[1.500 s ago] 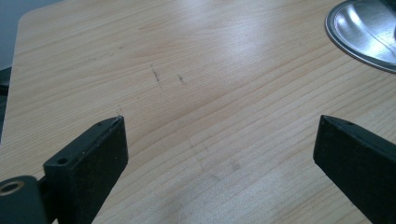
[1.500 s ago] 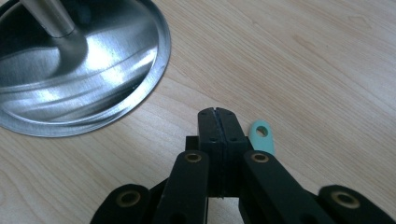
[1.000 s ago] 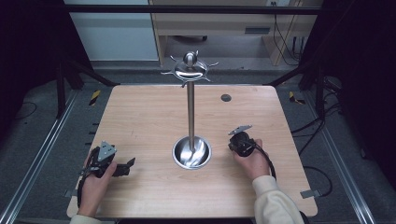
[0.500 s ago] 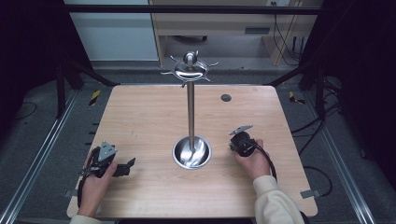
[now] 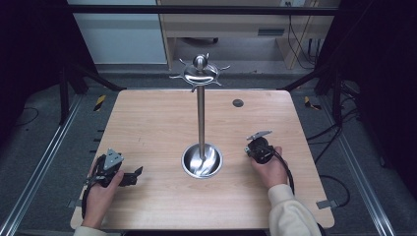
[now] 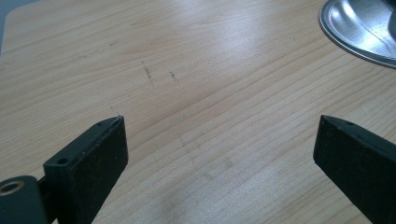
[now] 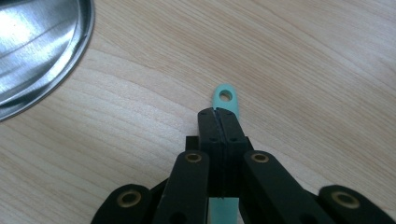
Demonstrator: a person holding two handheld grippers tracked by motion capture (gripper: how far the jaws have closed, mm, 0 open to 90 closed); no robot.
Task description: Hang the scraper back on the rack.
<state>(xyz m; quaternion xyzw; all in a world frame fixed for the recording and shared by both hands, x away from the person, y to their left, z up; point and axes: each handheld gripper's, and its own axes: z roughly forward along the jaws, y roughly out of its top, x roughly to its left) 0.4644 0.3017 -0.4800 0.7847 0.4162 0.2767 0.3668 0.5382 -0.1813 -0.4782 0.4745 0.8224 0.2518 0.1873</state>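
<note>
Nothing has moved; right tool (image 7: 218, 122) stays clamped on teal handle (image 7: 225, 99).

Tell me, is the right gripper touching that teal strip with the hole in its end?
Touching. In the right gripper view, the right gripper has its jaws shut on the teal strip, whose holed end sticks out past the tips above the table.

a thin mint-green handle (image 7: 226, 100) with a hole at its rounded end lay flat on the wood, pinched between black jaws.
</note>
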